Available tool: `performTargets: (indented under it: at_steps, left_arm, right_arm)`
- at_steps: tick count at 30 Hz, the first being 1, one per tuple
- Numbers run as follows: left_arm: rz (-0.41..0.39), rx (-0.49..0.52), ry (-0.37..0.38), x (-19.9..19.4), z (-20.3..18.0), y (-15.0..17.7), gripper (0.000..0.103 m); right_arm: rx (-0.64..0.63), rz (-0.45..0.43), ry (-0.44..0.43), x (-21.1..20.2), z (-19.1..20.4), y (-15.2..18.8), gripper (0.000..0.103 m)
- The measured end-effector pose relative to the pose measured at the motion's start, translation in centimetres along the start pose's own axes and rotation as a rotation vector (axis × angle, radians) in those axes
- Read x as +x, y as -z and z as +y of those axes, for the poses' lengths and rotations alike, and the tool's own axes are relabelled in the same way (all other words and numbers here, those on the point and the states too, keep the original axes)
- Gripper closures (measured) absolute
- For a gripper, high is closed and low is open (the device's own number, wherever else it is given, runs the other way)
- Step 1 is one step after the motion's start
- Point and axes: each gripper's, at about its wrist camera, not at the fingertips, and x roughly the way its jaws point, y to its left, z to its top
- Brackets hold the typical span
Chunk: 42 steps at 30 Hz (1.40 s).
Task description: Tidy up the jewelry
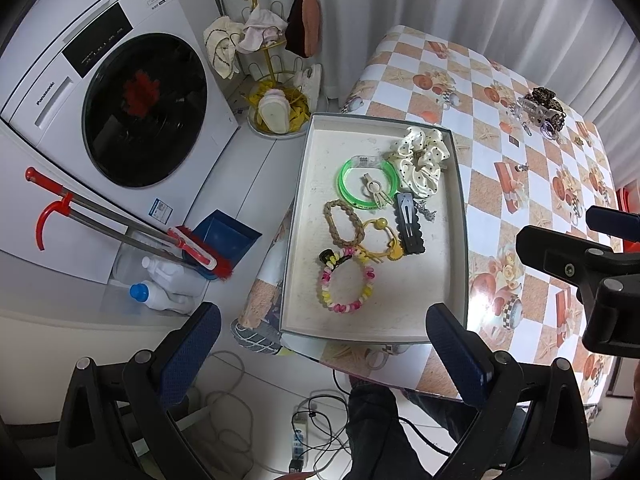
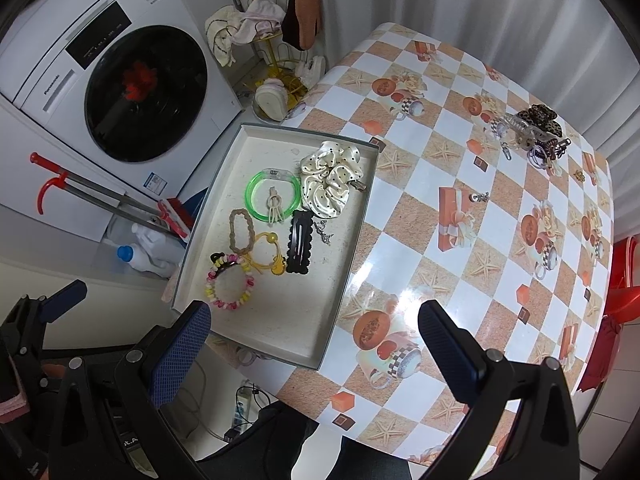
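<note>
Both the left tool [image 1: 320,320] and right tool [image 2: 316,320] hang spread and empty above the tray [image 2: 340,280], which already holds several pieces. Probably next: fetching the claw clips [image 2: 536,128] (far beyond the tray, across the tabletop [image 2: 460,240]).

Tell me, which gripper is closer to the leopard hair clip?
Right. The leopard hair clip sits at the table's far right side. The right gripper hovers over the table's near edge; the left gripper hangs further left, over the tray.
</note>
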Motion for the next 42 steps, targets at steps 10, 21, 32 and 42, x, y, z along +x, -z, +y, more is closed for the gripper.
performTargets:
  at_steps: [10,21,32,42]
  left_arm:
    - [0.002,-0.002,-0.001,0.03,0.04,0.00,0.000]
    - [0.003,-0.002,-0.003,0.14,0.08,0.14,0.000]
    - [0.003,-0.003,-0.004,0.24,0.06,0.22,0.000]
    - [0.004,-0.001,-0.005,0.37,0.23,0.30,0.000]
  right_arm:
    - [0.001,0.001,0.000,-0.01,0.07,-0.01,0.000]
    - [0.000,0.000,0.003,0.16,0.41,0.05,0.000]
    - [0.005,0.000,0.004,0.19,0.51,0.03,0.000]
    - [0.006,-0.001,0.005,0.17,0.58,0.00,0.000]
